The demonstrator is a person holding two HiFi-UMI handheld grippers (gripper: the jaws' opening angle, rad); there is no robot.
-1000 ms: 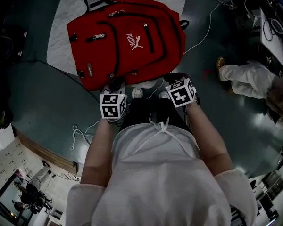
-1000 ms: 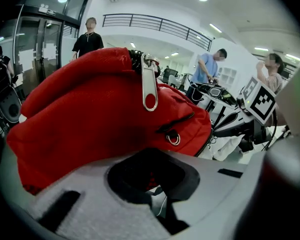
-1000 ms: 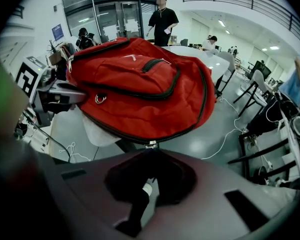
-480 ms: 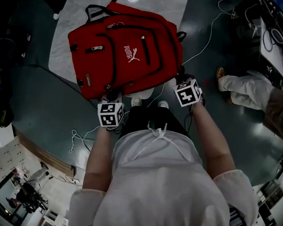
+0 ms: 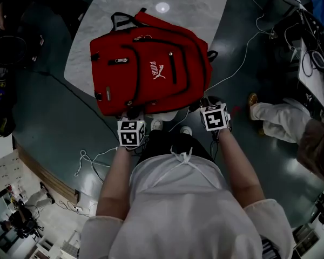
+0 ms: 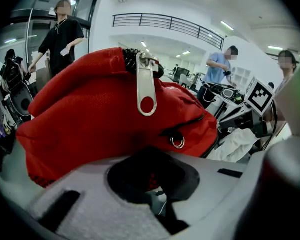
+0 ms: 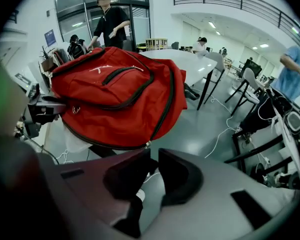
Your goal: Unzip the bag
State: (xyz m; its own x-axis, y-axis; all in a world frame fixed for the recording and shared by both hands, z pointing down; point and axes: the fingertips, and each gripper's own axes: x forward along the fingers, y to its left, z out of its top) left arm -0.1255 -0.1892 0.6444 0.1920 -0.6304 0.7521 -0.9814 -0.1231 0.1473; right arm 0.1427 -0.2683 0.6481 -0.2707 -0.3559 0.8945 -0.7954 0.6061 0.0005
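A red backpack [image 5: 151,74] lies flat on a pale table [image 5: 194,4], its bottom end hanging over the near edge. My left gripper [image 5: 132,117] sits at the bag's near left corner, jaws together on nothing. In the left gripper view the bag [image 6: 90,119] fills the frame, and a silver zipper pull [image 6: 146,91] hangs just above my left gripper [image 6: 152,184]. My right gripper [image 5: 208,104] is at the near right corner. In the right gripper view its jaws [image 7: 154,171] are nearly closed on nothing, just under a small zipper end [image 7: 146,145] at the bag's lower seam [image 7: 115,89].
White cables [image 5: 92,158] trail on the floor to my left. A seated person's pale trousers [image 5: 281,117] are at the right, beside desks with equipment [image 5: 313,36]. A person in black [image 7: 110,21] stands beyond the table. Chairs [image 7: 245,84] stand at the right.
The head view has shifted, so bag and table sit lower and more to the right in frame. Both grippers stay at the bag's near edge, little changed relative to it.
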